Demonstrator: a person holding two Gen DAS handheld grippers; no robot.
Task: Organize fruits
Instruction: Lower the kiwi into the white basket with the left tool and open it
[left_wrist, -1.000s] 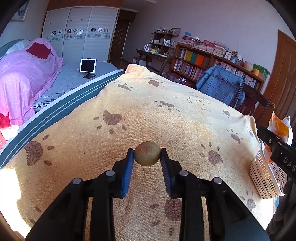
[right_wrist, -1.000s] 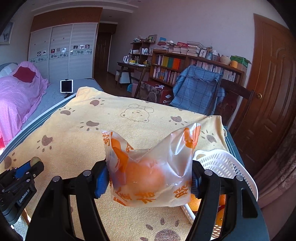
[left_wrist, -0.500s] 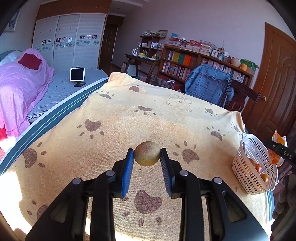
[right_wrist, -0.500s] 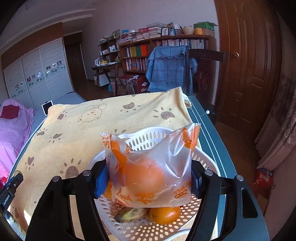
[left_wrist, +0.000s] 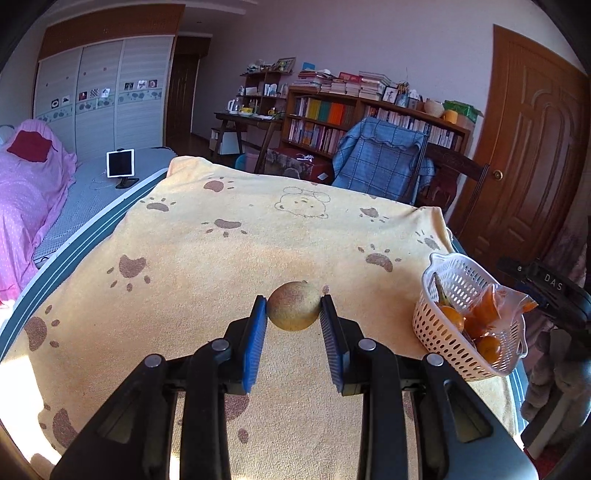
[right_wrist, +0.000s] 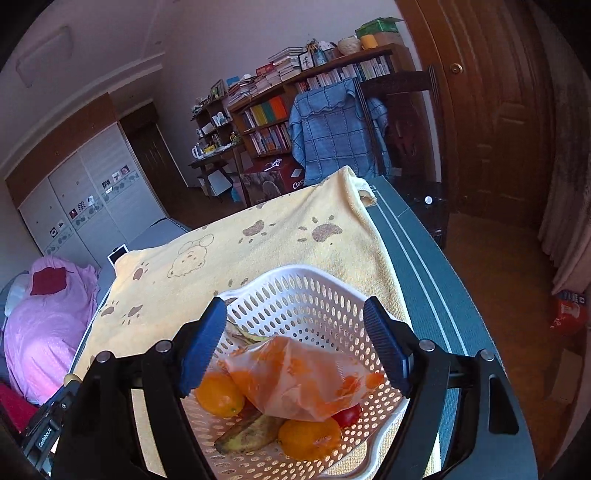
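With our right gripper (right_wrist: 295, 343) spread above the white basket (right_wrist: 314, 291) where the bagged oranges (right_wrist: 295, 380) lie, our left gripper (left_wrist: 293, 314) pinches a round yellowish fruit (left_wrist: 293, 311), seemingly next for the basket at three o'clock.

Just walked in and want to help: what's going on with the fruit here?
Someone is sorting fruit with two handheld grippers. The left gripper is shut on a round brownish fruit above the yellow blanket. The right gripper is open over the white basket, where a bag of oranges lies on loose oranges and a banana.
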